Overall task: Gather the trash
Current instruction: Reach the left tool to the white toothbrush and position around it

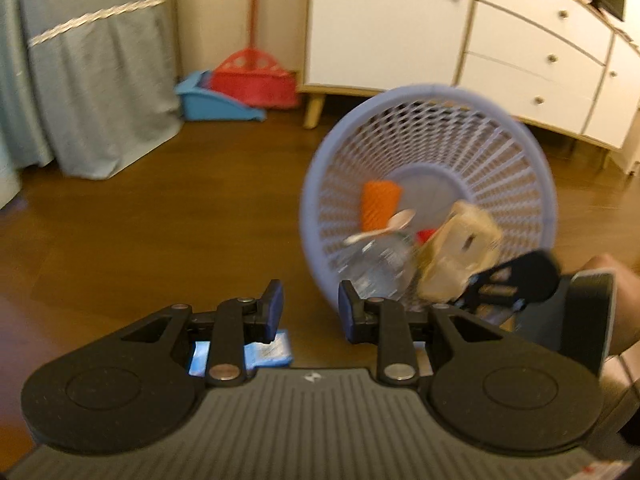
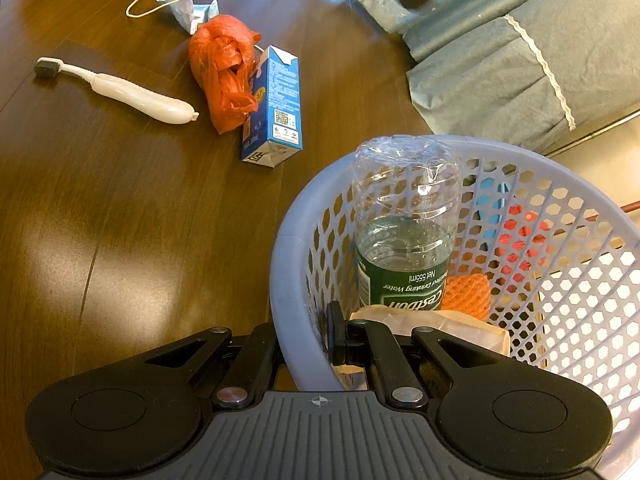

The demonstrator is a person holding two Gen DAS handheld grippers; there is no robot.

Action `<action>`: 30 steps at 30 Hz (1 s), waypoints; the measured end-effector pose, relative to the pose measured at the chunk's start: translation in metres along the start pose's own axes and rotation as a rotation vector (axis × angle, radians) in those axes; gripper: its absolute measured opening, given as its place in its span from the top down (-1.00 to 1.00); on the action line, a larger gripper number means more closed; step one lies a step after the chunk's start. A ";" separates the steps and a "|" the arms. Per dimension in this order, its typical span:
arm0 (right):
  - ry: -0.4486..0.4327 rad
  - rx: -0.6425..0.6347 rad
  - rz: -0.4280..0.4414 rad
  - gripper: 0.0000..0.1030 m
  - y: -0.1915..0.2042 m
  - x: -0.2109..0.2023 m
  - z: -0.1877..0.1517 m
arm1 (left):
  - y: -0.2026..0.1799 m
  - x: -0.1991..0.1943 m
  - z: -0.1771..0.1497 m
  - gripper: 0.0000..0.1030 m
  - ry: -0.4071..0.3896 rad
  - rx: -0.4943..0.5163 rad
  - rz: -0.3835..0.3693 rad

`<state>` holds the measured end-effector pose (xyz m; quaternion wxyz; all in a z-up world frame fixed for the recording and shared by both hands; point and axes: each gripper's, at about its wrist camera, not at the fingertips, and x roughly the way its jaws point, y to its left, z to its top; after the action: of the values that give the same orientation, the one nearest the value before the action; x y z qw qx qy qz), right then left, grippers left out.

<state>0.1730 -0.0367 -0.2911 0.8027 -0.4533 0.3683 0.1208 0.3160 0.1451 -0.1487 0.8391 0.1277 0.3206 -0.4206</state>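
While the right gripper (image 2: 306,344) clamps the rim of the pale lilac plastic mesh basket (image 2: 282,264), one finger outside the wall and one inside, the basket leans over toward the dark wooden floor (image 2: 120,220), probably so that its mouth faces the remaining litter. Inside it lie a clear plastic water bottle with a green label (image 2: 404,248), an orange foam net sleeve (image 2: 468,294), a crumpled beige paper wrapper (image 2: 452,330) and, in the left wrist view, a white plastic spoon (image 1: 384,228). The left gripper (image 1: 310,308) hangs just in front of the tipped basket with its blue-padded fingers (image 1: 274,306) moderately apart and nothing between them; a small blue packet (image 1: 272,350) lies on the floor directly beneath it, partly hidden by the fingers. Out on the floor, well apart from the basket, the uncollected trash sits in a loose cluster: a blue drink carton (image 2: 274,108) touching a knotted orange plastic bag (image 2: 224,68), a white toothbrush (image 2: 120,90) beside them, and a crumpled light blue face mask (image 2: 180,4) beyond. Judging by this, the job is roughly half done, and the free gripper seems positioned for the next pick
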 end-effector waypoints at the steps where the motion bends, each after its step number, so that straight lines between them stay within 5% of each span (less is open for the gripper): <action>1: 0.000 0.000 0.000 0.96 0.000 -0.001 -0.001 | 0.004 -0.004 -0.005 0.52 0.006 -0.008 0.013; 13: 0.002 -0.008 0.004 0.96 0.002 -0.002 -0.001 | 0.053 -0.024 -0.077 0.35 0.107 -0.125 0.152; 30: -0.002 -0.029 -0.005 0.96 0.006 -0.001 -0.001 | 0.017 0.010 -0.148 0.17 0.235 -0.063 0.100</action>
<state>0.1690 -0.0340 -0.2946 0.7965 -0.4659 0.3647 0.1245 0.2702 0.2209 -0.2688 0.8192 0.1657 0.4230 -0.3499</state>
